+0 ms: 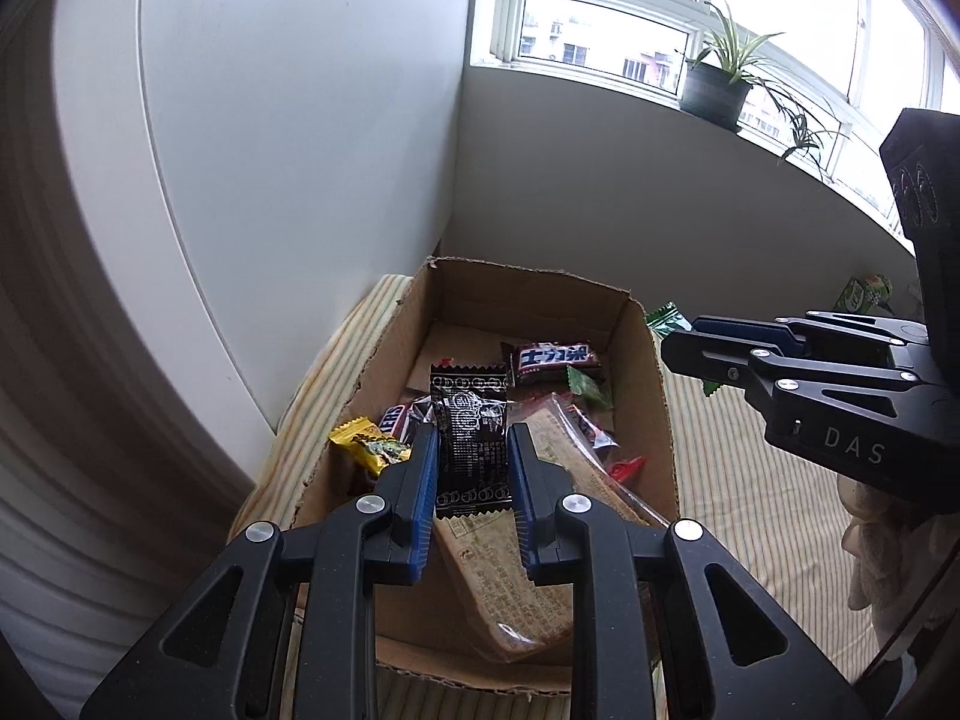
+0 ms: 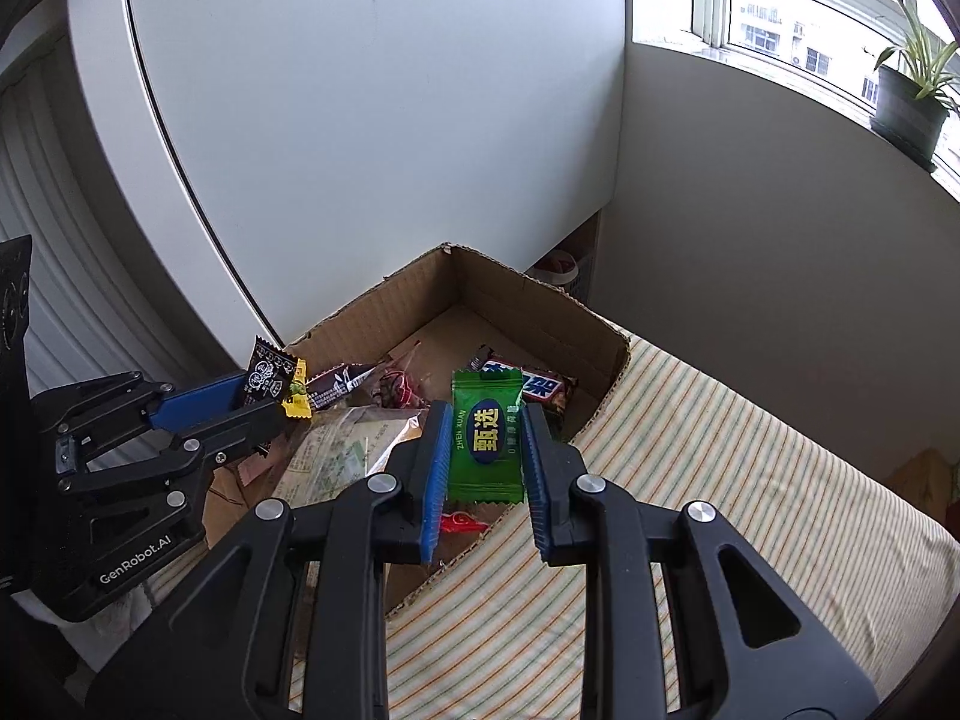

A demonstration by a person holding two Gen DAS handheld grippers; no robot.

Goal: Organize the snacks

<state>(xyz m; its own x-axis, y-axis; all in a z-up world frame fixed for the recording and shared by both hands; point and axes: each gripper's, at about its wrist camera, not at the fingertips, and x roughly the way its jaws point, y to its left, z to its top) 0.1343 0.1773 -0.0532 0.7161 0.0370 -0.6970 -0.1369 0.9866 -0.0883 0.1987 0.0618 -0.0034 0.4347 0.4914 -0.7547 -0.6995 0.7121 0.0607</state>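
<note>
At far left we see the white cabinet door (image 1: 270, 138). Next, the left gripper (image 1: 471, 450) is clenched on a black sachet (image 1: 471, 441), held upright above the cardboard box (image 1: 657, 420). Inside the box lie a yellow candy (image 1: 369, 447), a brown chocolate bar (image 1: 558, 362), a clear packet with a printed label (image 1: 516, 552), and a small red wrapper (image 1: 627, 468). The box sits on a striped cloth (image 1: 750, 480). Farther right, the right gripper (image 2: 486, 450) is clenched on a green sachet (image 2: 486, 441), held over the box's near right edge. At far right a potted plant (image 1: 717, 87) stands on the windowsill.
</note>
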